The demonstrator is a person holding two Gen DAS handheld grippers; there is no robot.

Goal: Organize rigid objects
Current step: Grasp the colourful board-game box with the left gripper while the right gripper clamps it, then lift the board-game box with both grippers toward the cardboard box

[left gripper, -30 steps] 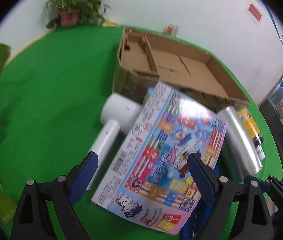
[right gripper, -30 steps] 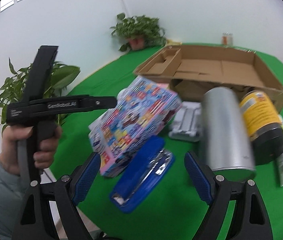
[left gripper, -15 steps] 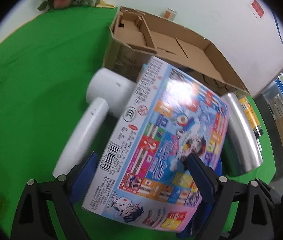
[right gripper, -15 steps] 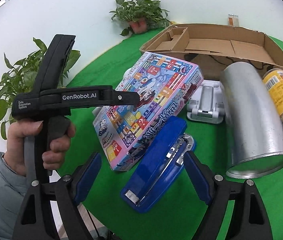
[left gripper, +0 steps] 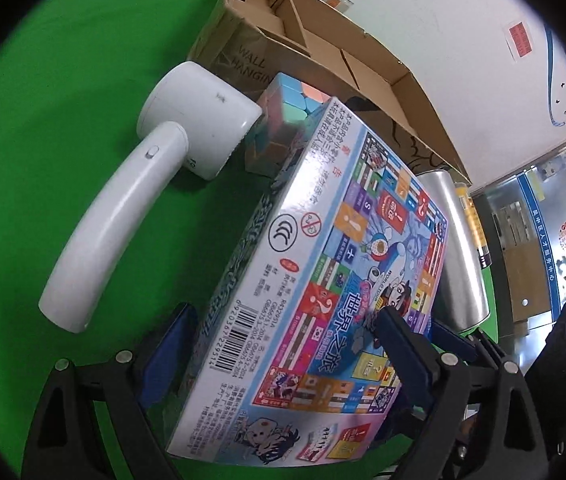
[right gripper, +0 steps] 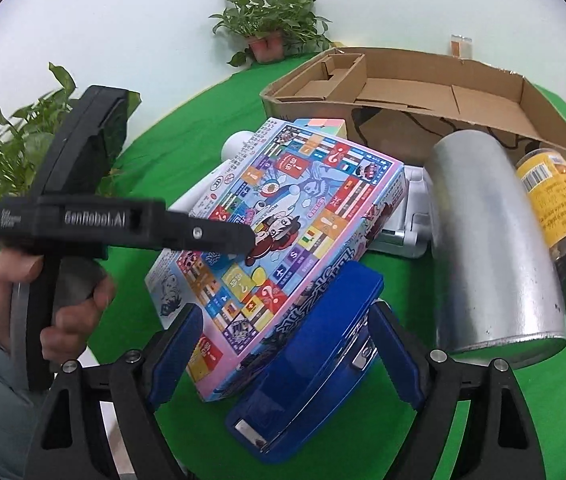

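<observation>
My left tool (left gripper: 283, 344) is spread wide around the game box (left gripper: 323, 264), one finger on top, the other down its side; can't tell if the pads press yet. Right tool (right gripper: 283, 344) is also apart, w/ the blue stapler (right gripper: 311, 364) between its fingers, not clamped. Nothing's packed: the cardboard box (right gripper: 483, 80) looks empty, and the silver can (right gripper: 491, 240), jar (right gripper: 559, 208) etc. lie loose on the green tabletop (left gripper: 63, 120).
</observation>
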